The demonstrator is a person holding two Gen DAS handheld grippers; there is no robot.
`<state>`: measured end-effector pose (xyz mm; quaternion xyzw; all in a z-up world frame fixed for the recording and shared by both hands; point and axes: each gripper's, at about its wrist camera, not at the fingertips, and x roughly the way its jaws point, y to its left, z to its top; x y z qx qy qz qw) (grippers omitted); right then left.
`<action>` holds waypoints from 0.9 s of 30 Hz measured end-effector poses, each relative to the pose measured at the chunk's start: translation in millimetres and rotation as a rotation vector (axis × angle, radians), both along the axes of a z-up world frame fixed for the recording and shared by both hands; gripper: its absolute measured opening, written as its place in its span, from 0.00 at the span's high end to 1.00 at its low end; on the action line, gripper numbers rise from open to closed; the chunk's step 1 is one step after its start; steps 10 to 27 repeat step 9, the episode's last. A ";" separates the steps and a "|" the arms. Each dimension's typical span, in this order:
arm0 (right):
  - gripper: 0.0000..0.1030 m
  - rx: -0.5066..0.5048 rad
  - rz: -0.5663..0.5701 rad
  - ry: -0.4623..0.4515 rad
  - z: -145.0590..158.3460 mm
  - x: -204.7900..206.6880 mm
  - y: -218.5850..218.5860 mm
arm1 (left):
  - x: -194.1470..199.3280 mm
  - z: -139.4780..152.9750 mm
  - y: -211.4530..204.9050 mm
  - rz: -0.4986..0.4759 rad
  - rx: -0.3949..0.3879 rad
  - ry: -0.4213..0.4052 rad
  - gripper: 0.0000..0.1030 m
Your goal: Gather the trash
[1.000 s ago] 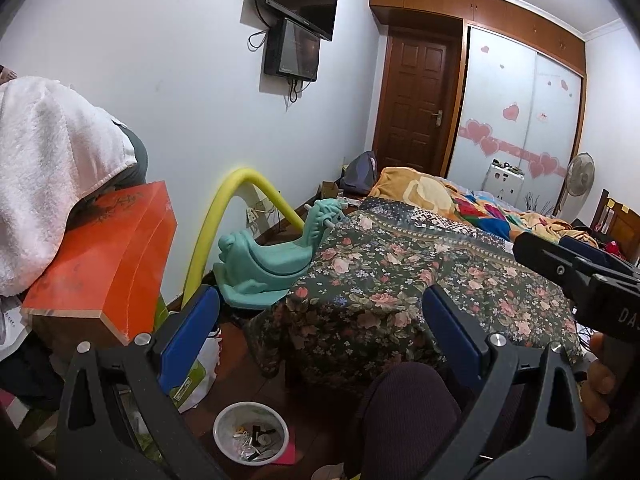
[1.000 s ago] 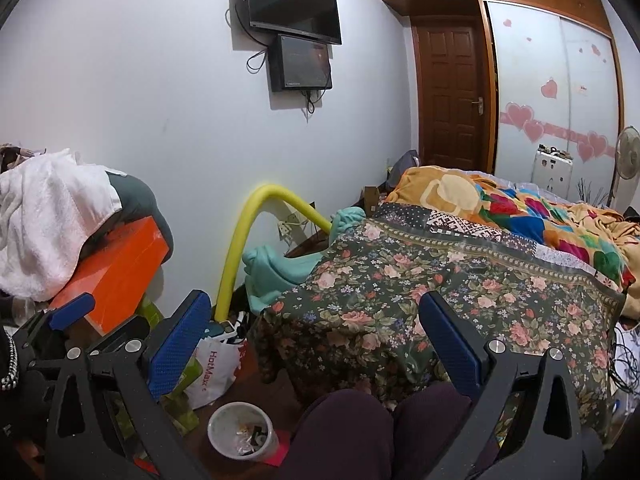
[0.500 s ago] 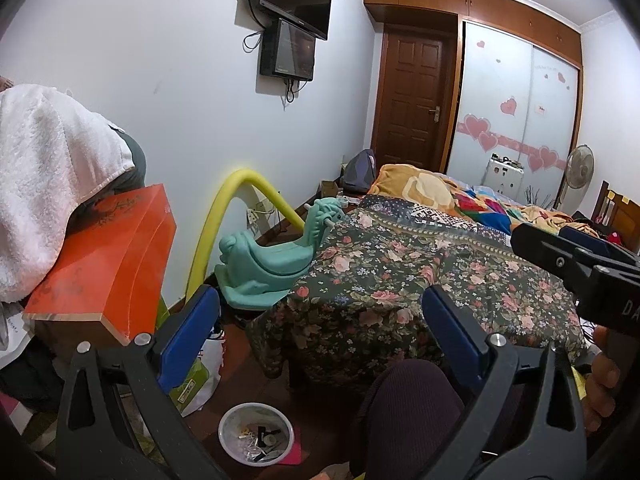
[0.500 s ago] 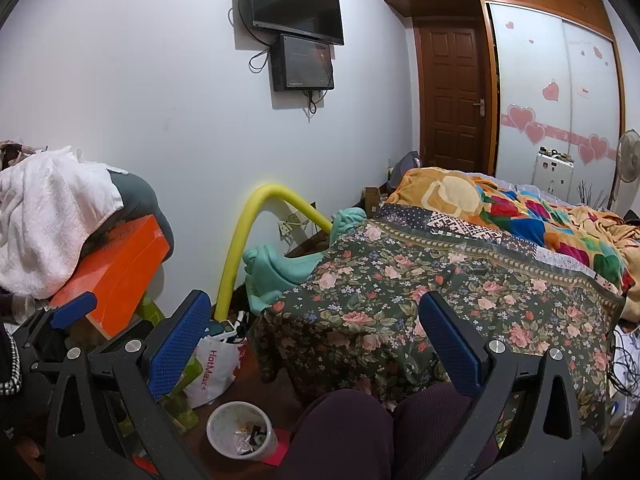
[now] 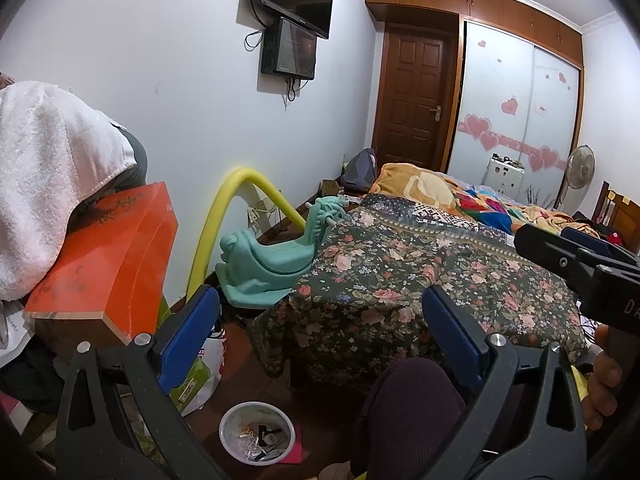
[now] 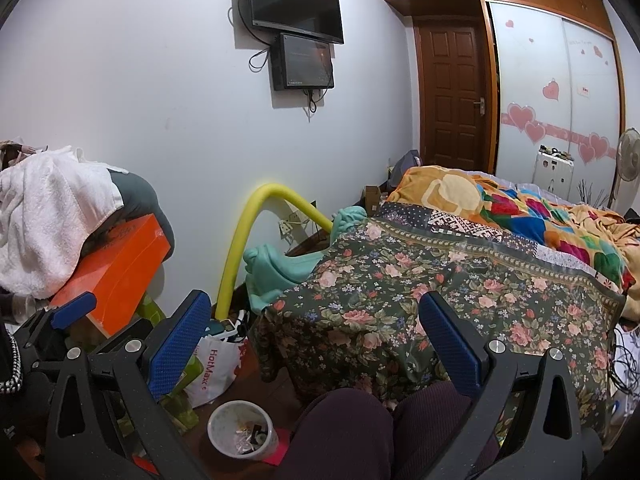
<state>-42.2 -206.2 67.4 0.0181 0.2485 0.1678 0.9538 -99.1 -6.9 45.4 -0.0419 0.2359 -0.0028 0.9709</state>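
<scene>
while agape, both grippers [image 5: 320,330] [image 6: 316,330] hover.

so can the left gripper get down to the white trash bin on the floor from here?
Probably yes. The left gripper is open and empty, the white trash bin sits below it on bare floor, and only the person's knee crowds its right side.

A dark floral bedspread [image 5: 400,280] filled the frame's centre. At left, a white towel [image 5: 44,168] lay over an orange box [image 5: 108,256]. A bent yellow foam tube [image 5: 224,224] arched beside a teal plastic rocking horse [image 5: 272,256]. A black television [image 6: 294,0] hung at upper centre.
</scene>
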 end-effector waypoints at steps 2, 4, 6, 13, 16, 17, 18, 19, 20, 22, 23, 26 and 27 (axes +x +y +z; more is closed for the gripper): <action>0.00 0.002 0.000 0.002 -0.9 0.1 -0.6 | -0.4 -0.1 0.4 0.004 -0.002 -0.003 0.01; 0.00 0.002 -0.002 0.003 -1.5 0.1 -1.2 | -0.6 0.1 1.1 0.000 -0.004 -0.003 0.01; 0.00 0.002 -0.002 0.007 -2.4 1.6 -2.1 | -0.6 -0.1 1.0 0.002 -0.002 -0.003 0.01; 0.00 0.006 -0.001 0.014 -3.6 3.4 -4.2 | 0.1 -0.9 0.8 0.002 -0.001 0.001 0.01; 0.00 0.006 -0.001 0.014 -3.6 3.4 -4.2 | 0.1 -0.9 0.8 0.002 -0.001 0.001 0.01; 0.00 0.006 -0.001 0.014 -3.6 3.4 -4.2 | 0.1 -0.9 0.8 0.002 -0.001 0.001 0.01; 0.00 0.006 -0.001 0.014 -3.6 3.4 -4.2 | 0.1 -0.9 0.8 0.002 -0.001 0.001 0.01; 0.00 0.006 -0.001 0.014 -3.6 3.4 -4.2 | 0.1 -0.9 0.8 0.002 -0.001 0.001 0.01; 0.00 0.006 -0.001 0.014 -3.6 3.4 -4.2 | 0.1 -0.9 0.8 0.002 -0.001 0.001 0.01; 0.00 0.006 -0.001 0.014 -3.6 3.4 -4.2 | 0.1 -0.9 0.8 0.002 -0.001 0.001 0.01; 0.00 0.006 -0.001 0.014 -3.6 3.4 -4.2 | 0.1 -0.9 0.8 0.002 -0.001 0.001 0.01; 0.00 0.006 -0.001 0.014 -3.6 3.4 -4.2 | 0.1 -0.9 0.8 0.002 -0.001 0.001 0.01; 0.00 0.006 -0.001 0.014 -3.6 3.4 -4.2 | 0.1 -0.9 0.8 0.002 -0.001 0.001 0.01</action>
